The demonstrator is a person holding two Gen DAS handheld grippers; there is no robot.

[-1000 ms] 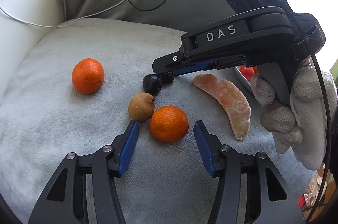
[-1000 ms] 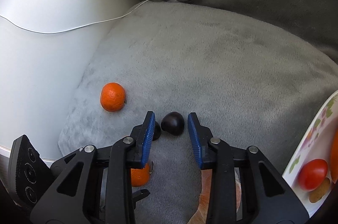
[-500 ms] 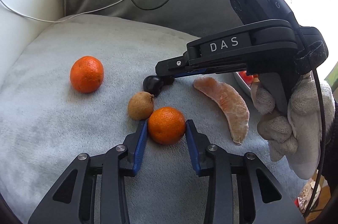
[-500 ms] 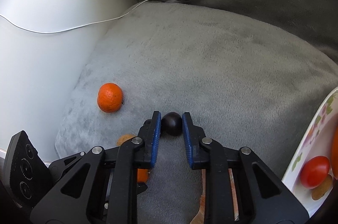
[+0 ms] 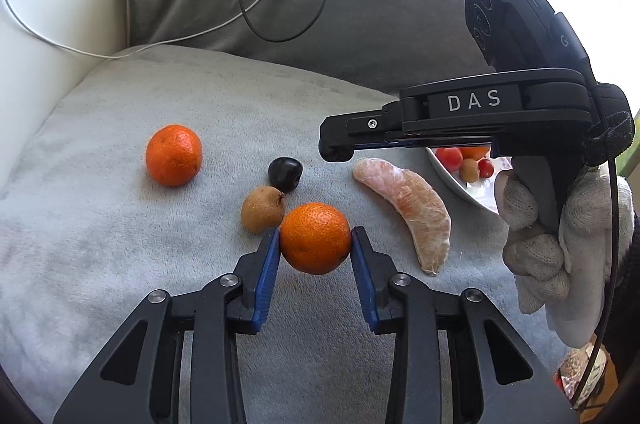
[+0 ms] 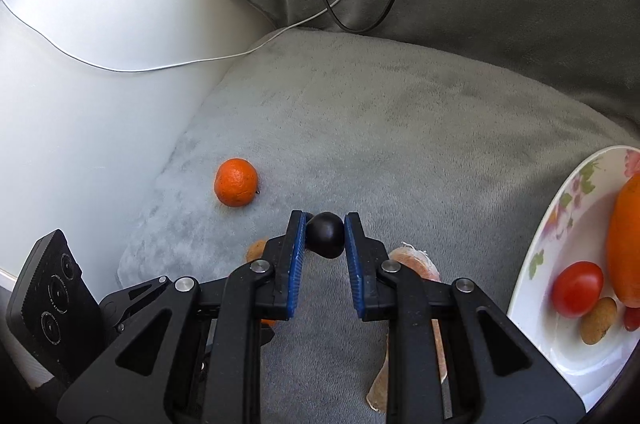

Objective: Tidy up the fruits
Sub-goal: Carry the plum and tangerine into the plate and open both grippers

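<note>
The left gripper (image 5: 315, 244) has just closed its blue pads on a round orange mandarin (image 5: 315, 238) resting on the grey plush cushion (image 5: 120, 224). The right gripper (image 6: 325, 230) clamps a small dark round fruit (image 6: 325, 234), raised above the cushion. A second dark fruit (image 5: 285, 173) lies beyond the mandarin.

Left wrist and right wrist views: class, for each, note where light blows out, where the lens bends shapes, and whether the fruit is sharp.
Left wrist view: the top right is blown out to white, dark corners ring the frame, the nearer round orange mandarin is sharp. Right wrist view: even light, the white flowered plate bows along the edge, the small dark round fruit is sharp.
</note>
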